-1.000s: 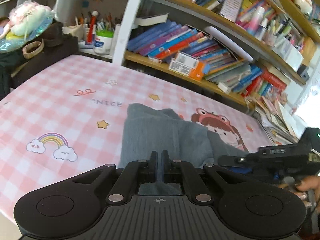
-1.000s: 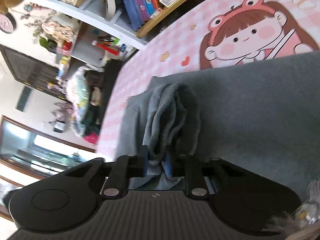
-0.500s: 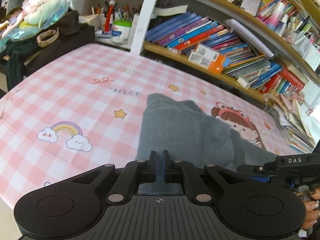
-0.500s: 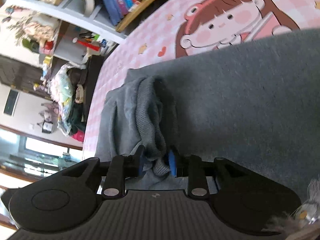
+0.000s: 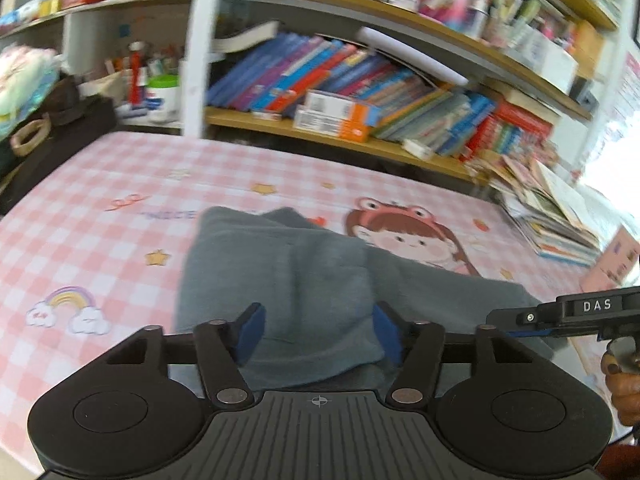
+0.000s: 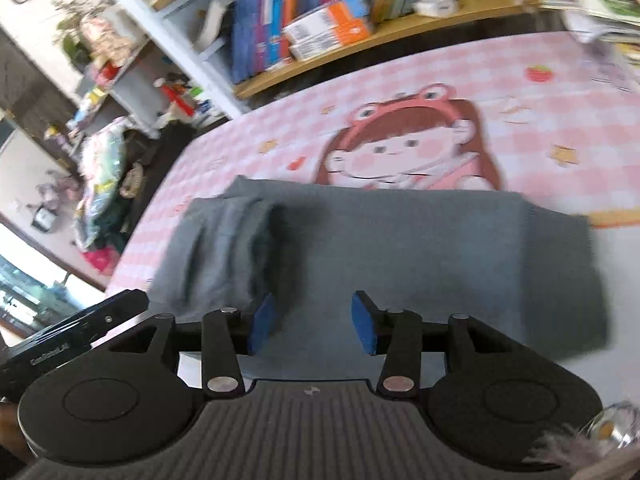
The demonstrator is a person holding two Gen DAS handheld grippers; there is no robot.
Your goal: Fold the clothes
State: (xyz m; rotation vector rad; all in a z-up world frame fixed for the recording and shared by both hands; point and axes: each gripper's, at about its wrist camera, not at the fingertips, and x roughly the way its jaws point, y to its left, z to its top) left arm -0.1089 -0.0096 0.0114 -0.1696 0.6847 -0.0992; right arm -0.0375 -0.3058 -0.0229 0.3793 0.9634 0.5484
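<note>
1. One grey garment point(image 5: 280, 276) lies on the bench point(image 5: 100, 240), just below the printed cartoon girl point(image 6: 404, 148), with a bunched flap doubled over its body on the side away from her.
2. Left claw point(image 5: 318, 334): jaws spread wide, gripping nothing, poised above the garment's near edge. Right claw point(image 6: 312, 324): likewise released and empty above the cloth.
3. Count: one garment, two claws, one bench; one hand point(image 5: 620, 384) is partly visible at the right claw's handle.
4. Risk (judged): the doubled flap looks loose and ridged, so a claw dragging across it could unroll the fold; pinching only the top layer could pull the layers apart and skew the edges.
</note>
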